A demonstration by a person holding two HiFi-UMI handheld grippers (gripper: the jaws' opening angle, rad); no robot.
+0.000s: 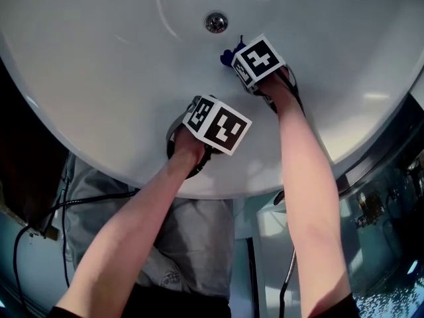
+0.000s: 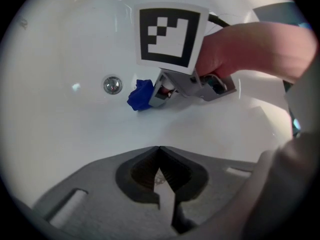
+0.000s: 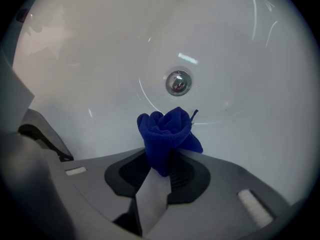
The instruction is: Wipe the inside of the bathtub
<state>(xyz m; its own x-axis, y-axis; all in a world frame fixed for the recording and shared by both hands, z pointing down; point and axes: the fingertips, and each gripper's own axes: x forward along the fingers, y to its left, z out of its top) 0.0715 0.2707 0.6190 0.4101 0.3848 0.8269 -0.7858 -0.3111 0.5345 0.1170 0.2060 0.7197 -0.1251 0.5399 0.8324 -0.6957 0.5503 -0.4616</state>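
Observation:
The white bathtub (image 1: 99, 65) fills the upper head view, and its round metal drain (image 1: 215, 22) sits near the top. My right gripper (image 3: 162, 156) is shut on a bunched blue cloth (image 3: 167, 131) that sticks out past its jaws. The cloth points at the drain (image 3: 178, 82) from a short way off. In the head view the blue cloth (image 1: 228, 57) peeks out beyond the right marker cube (image 1: 258, 61), just below the drain. My left gripper (image 2: 159, 151) hovers over the tub's near slope. Its jaws are shut together with nothing between them, and it sits behind and left of the right gripper (image 2: 152, 100).
The tub's near rim (image 1: 218, 189) curves across the middle of the head view. Below it are the person's grey clothing (image 1: 185, 244), dark cables (image 1: 63, 207) at the left, and a hose (image 1: 288, 283) with white fittings at the lower right.

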